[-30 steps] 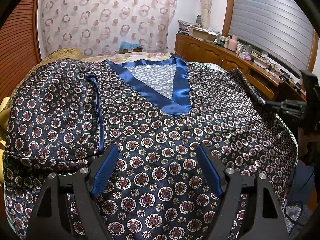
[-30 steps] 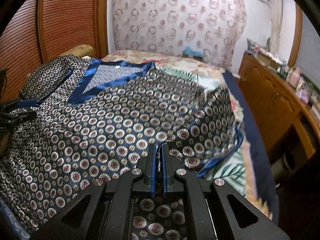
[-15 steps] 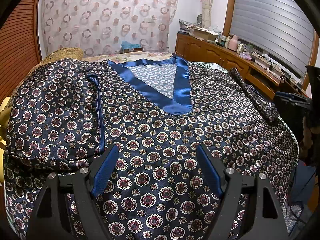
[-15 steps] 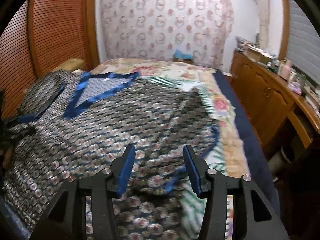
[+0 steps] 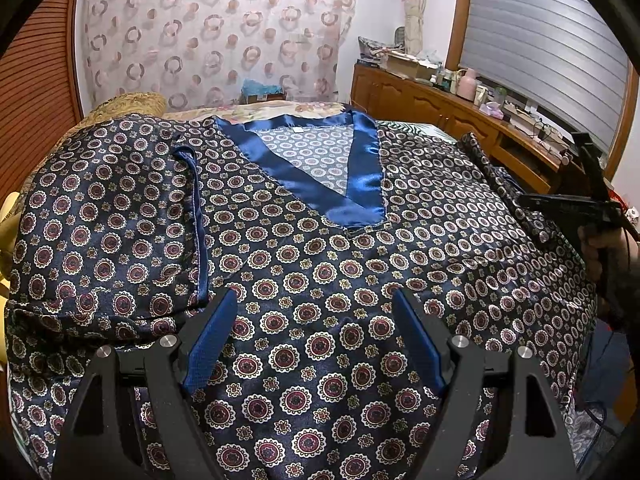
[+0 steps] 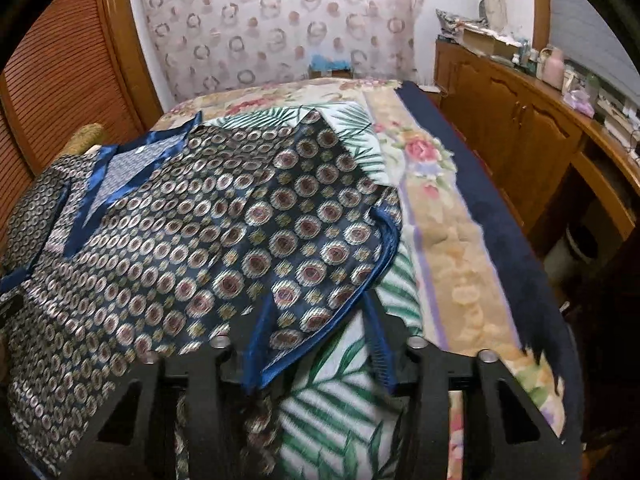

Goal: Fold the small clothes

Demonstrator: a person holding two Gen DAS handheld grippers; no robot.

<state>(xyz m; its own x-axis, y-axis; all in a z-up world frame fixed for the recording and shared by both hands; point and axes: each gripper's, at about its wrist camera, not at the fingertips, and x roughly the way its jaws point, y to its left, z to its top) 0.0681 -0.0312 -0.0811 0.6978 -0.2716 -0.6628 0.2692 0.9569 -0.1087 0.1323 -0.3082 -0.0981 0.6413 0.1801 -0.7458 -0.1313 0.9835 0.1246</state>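
A navy satin V-neck shirt [image 5: 320, 264] with round medallion print and blue trim lies face up, spread over the bed. One sleeve [image 5: 112, 220] is folded in over its chest; the other sleeve [image 6: 312, 240] lies out to the side on a palm-leaf sheet. My left gripper [image 5: 316, 300] hovers open over the shirt's lower front, holding nothing. My right gripper [image 6: 320, 344] sits at the outstretched sleeve's blue hem, jaws closing, with the hem corner lying between the fingers and not visibly pinched. The left wrist view shows that gripper [image 5: 592, 208] at the far right, in a hand [image 5: 600, 256].
The bed carries a floral blanket [image 6: 448, 240] with a dark blue border. A wooden sideboard [image 6: 520, 128] crowded with small items runs along the right. A louvred wooden door [image 6: 68, 64] stands at the left, a patterned curtain [image 5: 216, 32] behind, and a pillow [image 5: 132, 104] near the headboard.
My right gripper let go of the sleeve cloth, opened wide, shifted sideways to the sleeve's hem and now stands narrower. The sleeve settled flat. My left gripper stayed still.
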